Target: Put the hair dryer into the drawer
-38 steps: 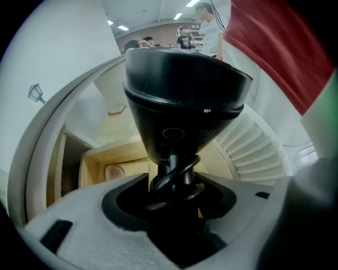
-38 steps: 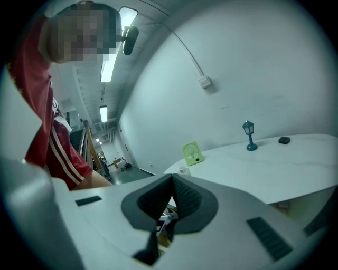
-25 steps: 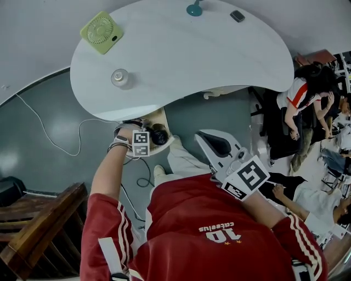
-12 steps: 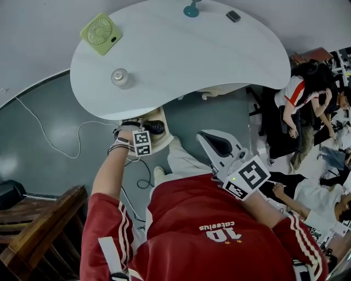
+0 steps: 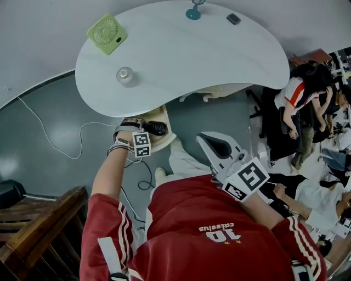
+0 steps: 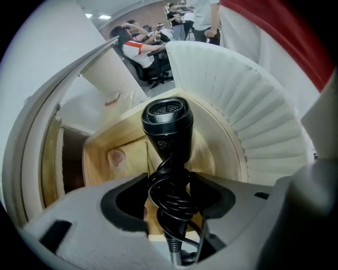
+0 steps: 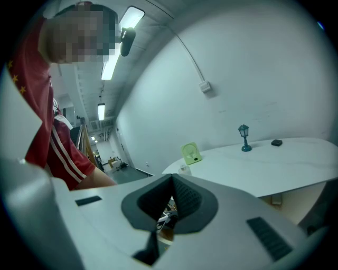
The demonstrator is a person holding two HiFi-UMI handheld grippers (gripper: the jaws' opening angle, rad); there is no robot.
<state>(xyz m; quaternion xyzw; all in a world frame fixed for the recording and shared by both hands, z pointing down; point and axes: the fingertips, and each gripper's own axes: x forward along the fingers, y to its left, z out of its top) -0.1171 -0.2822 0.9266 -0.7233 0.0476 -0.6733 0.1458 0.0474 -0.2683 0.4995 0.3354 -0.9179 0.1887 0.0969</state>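
Observation:
The black hair dryer (image 5: 156, 128) lies in the open wooden drawer (image 5: 163, 142) under the white table's near edge. My left gripper (image 5: 145, 129) points steeply down over it. In the left gripper view the dryer's round grille (image 6: 167, 124) faces away into the drawer (image 6: 113, 140), and its cord-wrapped handle sits between the jaws. The left gripper (image 6: 169, 192) is closing, with both pads against the cord bundle. My right gripper (image 5: 213, 142) hangs to the right of the drawer, by the person's red shirt. Its jaws (image 7: 170, 182) meet at the tips and hold nothing.
On the curved white table (image 5: 219, 60) stand a green fan (image 5: 107, 33), a small jar (image 5: 125, 76), a teal lamp (image 5: 193, 12) and a dark small item (image 5: 233, 18). A white cable (image 5: 66, 137) runs over the floor. Wooden steps (image 5: 33, 225) are at lower left, seated people (image 5: 301, 99) at right.
The hair dryer has shifted a little toward the table and now lies flatter in the drawer. The left gripper stays on it. The right gripper has hardly moved in the picture.

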